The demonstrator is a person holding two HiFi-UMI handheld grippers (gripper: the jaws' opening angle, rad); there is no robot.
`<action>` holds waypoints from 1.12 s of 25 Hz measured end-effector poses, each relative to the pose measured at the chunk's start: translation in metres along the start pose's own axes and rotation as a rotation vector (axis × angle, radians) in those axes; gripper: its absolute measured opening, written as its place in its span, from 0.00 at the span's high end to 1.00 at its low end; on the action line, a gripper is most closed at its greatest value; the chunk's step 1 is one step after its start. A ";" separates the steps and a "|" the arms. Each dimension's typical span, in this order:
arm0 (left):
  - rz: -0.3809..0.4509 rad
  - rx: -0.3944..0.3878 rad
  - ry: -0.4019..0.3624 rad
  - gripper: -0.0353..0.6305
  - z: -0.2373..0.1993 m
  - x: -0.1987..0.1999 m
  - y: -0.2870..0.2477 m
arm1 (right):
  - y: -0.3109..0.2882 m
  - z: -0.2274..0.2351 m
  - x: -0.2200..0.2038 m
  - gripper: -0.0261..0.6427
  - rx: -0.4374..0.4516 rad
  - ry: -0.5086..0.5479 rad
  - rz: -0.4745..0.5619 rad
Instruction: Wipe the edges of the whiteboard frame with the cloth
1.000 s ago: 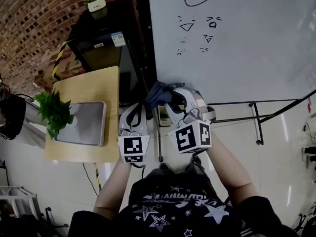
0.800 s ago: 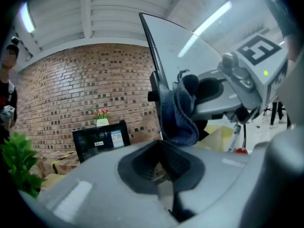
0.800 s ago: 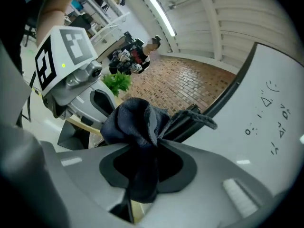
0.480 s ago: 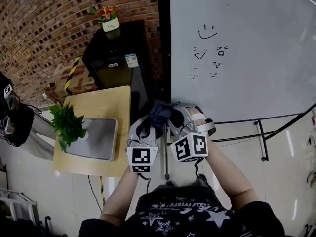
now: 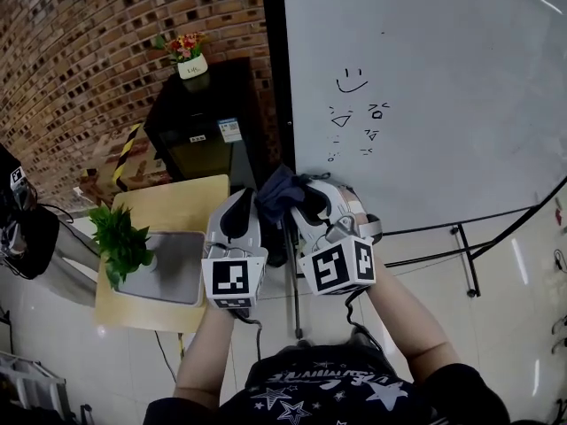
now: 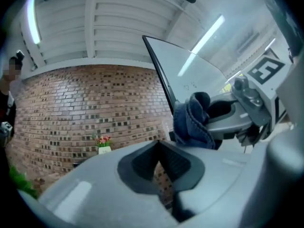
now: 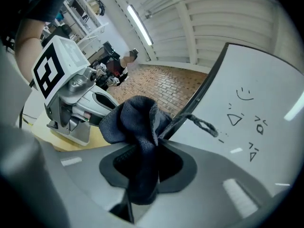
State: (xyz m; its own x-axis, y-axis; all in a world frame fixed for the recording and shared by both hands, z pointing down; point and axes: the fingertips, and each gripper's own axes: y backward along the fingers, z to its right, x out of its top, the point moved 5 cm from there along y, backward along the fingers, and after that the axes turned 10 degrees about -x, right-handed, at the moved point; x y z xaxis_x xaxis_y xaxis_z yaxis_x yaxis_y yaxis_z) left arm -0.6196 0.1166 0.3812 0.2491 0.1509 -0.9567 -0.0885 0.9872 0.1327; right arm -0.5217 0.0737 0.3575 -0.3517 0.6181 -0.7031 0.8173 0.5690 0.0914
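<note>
From the head view, the right gripper (image 5: 307, 197) has the dark blue cloth (image 5: 276, 189) bunched at its tip, pressed against the black frame (image 5: 274, 78) near the lower left corner of the whiteboard (image 5: 443, 87). The left gripper (image 5: 237, 209) sits just beside it, on the other side of the frame. Above the cloth the frame edge runs bare, though a black cabinet (image 5: 208, 113) stands close along its left. A wooden table (image 5: 182, 195) with a plant (image 5: 120, 237) lies further left, by the brick wall (image 5: 80, 51). Right of the grippers there is open floor, crossed only by the stand's bars (image 5: 465, 237).

In the left gripper view, that gripper's jaws meet at the tip with nothing between them. The cloth hangs off to the right, in the other gripper.

In the right gripper view, the jaws are clamped on the cloth. A wad of it stands above the tips and touches the frame, and one loose loop of thread lies over the white surface.
</note>
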 end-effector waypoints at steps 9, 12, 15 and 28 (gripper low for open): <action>0.127 -0.025 -0.102 0.94 -0.022 0.090 -0.020 | -0.008 0.058 0.057 0.84 -0.105 -0.087 0.070; 0.165 -0.020 -0.127 0.94 -0.034 0.112 -0.030 | -0.015 0.077 0.075 0.84 -0.135 -0.119 0.109; 0.215 -0.011 -0.152 0.94 -0.048 0.135 -0.040 | -0.022 0.095 0.089 0.84 -0.166 -0.182 0.164; 0.420 -0.023 -0.282 0.94 -0.077 0.272 -0.072 | -0.031 0.196 0.185 0.84 -0.240 -0.275 0.378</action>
State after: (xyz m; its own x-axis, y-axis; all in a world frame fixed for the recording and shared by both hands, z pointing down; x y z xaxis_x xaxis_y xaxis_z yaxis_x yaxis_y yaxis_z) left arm -0.6197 0.0832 0.0912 0.4383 0.5457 -0.7143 -0.2575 0.8376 0.4819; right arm -0.5228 0.0636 0.0865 0.1073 0.6574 -0.7459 0.7248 0.4618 0.5113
